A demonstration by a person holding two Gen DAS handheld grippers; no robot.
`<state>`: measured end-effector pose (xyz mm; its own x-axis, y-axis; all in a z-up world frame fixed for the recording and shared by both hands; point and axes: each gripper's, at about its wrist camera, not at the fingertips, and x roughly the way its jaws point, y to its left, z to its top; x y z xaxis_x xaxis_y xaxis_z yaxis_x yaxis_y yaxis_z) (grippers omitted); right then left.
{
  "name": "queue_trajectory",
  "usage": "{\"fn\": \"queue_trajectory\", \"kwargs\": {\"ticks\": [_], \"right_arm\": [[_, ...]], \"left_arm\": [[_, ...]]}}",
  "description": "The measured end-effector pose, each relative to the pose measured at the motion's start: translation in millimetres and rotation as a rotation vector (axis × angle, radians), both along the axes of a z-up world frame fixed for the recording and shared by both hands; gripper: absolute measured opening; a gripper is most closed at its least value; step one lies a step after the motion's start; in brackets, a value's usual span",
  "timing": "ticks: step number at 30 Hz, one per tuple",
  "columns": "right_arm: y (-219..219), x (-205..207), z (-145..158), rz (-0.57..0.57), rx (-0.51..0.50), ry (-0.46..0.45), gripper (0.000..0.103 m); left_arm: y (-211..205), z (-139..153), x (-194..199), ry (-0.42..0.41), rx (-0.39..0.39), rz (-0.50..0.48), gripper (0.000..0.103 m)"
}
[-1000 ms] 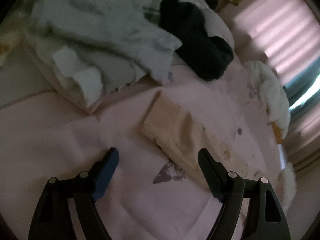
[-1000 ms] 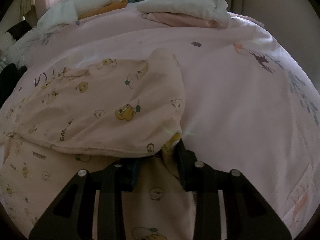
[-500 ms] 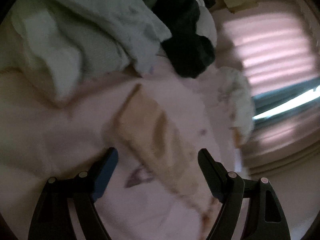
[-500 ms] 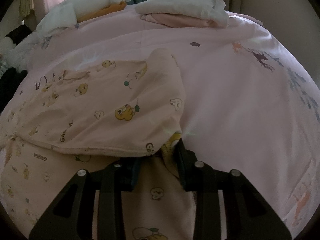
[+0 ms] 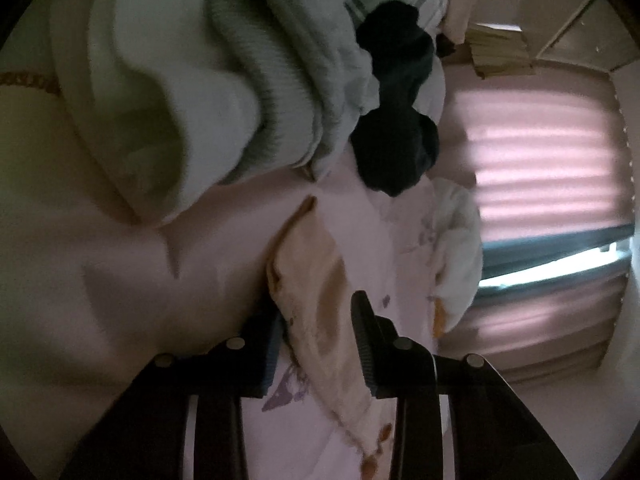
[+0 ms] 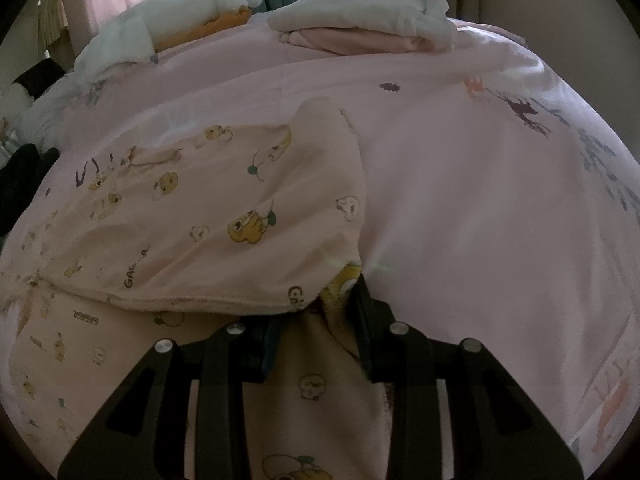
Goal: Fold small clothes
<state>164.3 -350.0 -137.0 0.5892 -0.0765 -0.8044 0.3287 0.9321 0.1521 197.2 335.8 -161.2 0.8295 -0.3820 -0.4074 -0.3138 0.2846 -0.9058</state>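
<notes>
The left tongs [image 5: 316, 336] have closed in since a second ago: then they stood spread wide above the bed, short of the garment; now the jaws are drawn close on either side of one end of the cartoon-print baby garment [image 5: 320, 300], pinching its edge, or very nearly (the cloth between them is blurred). The right tongs [image 6: 316, 320] have not moved and stay pinched on a corner of the same garment [image 6: 224, 216]. With both ends held, the next fold looks ready to be lifted over, I judge.

The garment lies on the pink bedspread [image 6: 480, 200], part folded, one layer doubled over another. In the left view it is a long strip, its long axis running from the tongs up and slightly left toward the grey-green knit pile [image 5: 240, 80] and the dark garment [image 5: 396, 120]. Folded clothes [image 6: 360, 20] sit well apart at the far edge.
</notes>
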Motion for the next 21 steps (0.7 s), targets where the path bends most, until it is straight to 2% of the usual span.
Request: {"fn": "queue_trajectory", "kwargs": {"ticks": [3,5,6,10,12,21], "right_arm": [[-2,0,0,-0.002,0.011,-0.004,0.032],[-2,0,0,-0.002,0.013,-0.006,0.032],[-2,0,0,-0.002,0.012,-0.006,0.032],[0,0,0,-0.002,0.005,-0.004,0.032],[0,0,0,-0.002,0.004,-0.004,0.032],[-1,0,0,-0.001,0.008,-0.006,0.033]], "left_arm": [[-6,5,4,0.029,0.094,-0.011,0.029],[-8,3,7,0.082,0.150,-0.009,0.010],[-10,0,10,0.094,0.160,-0.013,0.009],[-3,-5,7,0.065,0.101,-0.019,0.009],[-2,-6,5,0.062,0.096,-0.017,0.009],[-8,2,4,0.066,0.180,-0.022,0.006]]}}
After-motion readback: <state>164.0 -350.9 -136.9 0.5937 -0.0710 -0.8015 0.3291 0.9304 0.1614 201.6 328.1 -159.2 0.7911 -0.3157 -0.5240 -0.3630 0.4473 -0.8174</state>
